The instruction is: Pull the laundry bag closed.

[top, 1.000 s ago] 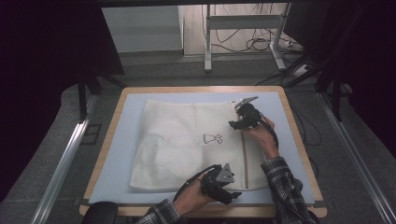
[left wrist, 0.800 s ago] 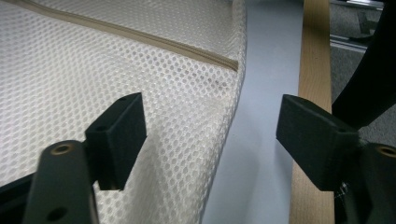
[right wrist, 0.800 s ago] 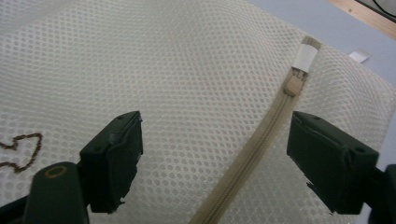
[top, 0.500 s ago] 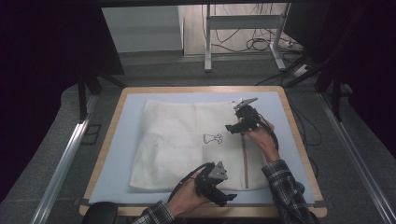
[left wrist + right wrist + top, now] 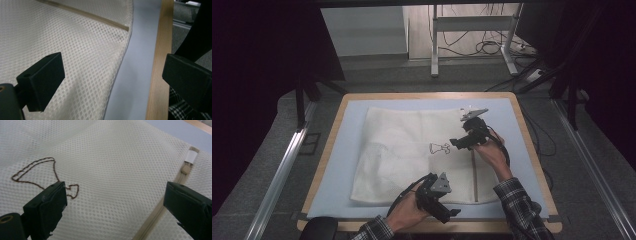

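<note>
both grippers gaping, left gripper (image 5: pixel 451 212) seemingly lower than before, at mesh bag's (image 5: pixel 402 145) near edge, right gripper (image 5: pixel 458 142) unmoved

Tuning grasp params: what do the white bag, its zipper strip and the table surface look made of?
White bag: soft synthetic mesh, matte; regular small holes, gentle folds. Zipper strip: beige woven tape, probably plastic slider. Table surface: smooth pale-blue mat, likely vinyl or rubber, inside a wood-look rim. Both claws, left and right, open over it.

Mesh bag (image 5: pixel 412 150) on mat (image 5: pixel 339 165), on table (image 5: pixel 532 150).
</note>
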The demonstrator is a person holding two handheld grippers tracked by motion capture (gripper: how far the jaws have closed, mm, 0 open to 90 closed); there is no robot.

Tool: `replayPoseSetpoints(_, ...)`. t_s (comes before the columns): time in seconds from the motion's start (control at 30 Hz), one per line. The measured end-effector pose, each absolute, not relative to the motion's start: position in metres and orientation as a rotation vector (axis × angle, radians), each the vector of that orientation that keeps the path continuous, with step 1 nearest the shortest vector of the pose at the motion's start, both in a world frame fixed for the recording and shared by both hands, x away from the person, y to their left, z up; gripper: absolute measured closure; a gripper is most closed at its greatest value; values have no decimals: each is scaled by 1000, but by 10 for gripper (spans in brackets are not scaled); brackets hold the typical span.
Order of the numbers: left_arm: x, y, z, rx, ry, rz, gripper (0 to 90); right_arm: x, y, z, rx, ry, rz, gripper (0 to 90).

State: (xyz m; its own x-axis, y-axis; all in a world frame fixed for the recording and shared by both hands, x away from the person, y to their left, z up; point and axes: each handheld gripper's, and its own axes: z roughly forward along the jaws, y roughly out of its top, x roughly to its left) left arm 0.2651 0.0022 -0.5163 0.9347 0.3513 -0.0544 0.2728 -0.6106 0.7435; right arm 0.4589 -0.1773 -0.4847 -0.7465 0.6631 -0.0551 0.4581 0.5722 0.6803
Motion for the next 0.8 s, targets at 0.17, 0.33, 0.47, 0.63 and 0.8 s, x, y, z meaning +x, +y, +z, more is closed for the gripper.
replayPoseSetpoints(0.17,262,7,-516,2284,425,154,20,450,-174,-487,906,2525,954,39)
replayPoseSetpoints(0.33,260,12,-517,2292,425,169,19,441,-169,-487,872,2539,961,25)
replayPoseSetpoints(0.47,259,21,-515,2287,433,191,20,433,-167,-488,854,2534,978,11)
replayPoseSetpoints(0.63,259,32,-513,2272,455,210,24,424,-164,-490,831,2534,993,2)
replayPoseSetpoints(0.8,258,38,-515,2276,466,227,24,414,-163,-488,789,2515,1016,2)
